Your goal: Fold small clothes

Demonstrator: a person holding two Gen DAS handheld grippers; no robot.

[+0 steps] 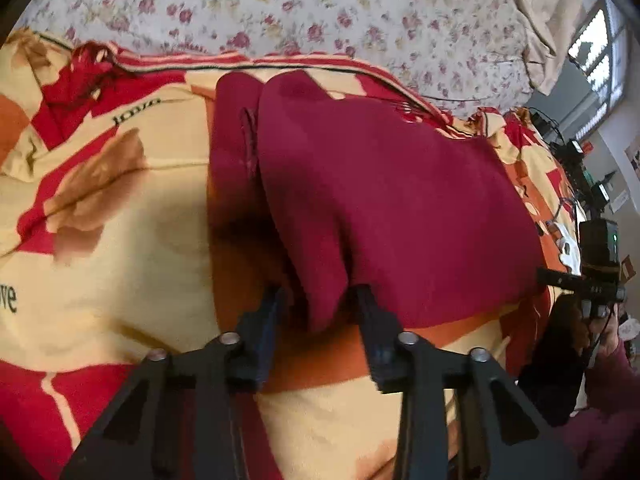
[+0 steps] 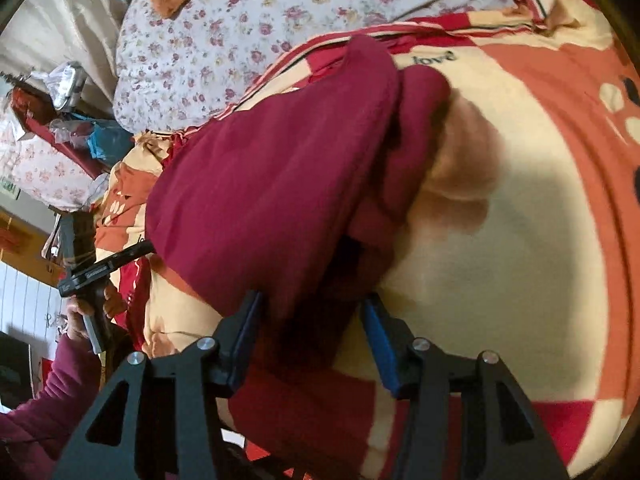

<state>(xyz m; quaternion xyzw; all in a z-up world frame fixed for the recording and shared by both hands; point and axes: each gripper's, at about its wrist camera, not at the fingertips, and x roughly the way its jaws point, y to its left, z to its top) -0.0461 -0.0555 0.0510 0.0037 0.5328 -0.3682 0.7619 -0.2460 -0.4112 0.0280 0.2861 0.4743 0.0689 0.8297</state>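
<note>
A dark red garment [image 1: 380,200] lies on a yellow, red and orange blanket [image 1: 132,240], with a lifted fold running down its left side. My left gripper [image 1: 320,300] has its jaws apart around the near corner of that fold, and cloth hangs between the fingers. In the right wrist view the same garment [image 2: 260,184] lies on the blanket [image 2: 500,240]. My right gripper [image 2: 312,304] has its jaws apart with the garment's near edge between the blue pads [image 2: 380,336]. Each gripper also shows at the other view's edge.
A floral sheet [image 1: 320,12] covers the bed beyond the blanket. A window [image 1: 600,52] is at the far right of the left view. Cluttered shelves and bags [image 2: 60,112] stand at the left of the right view. The person's sleeve [image 2: 48,392] is nearby.
</note>
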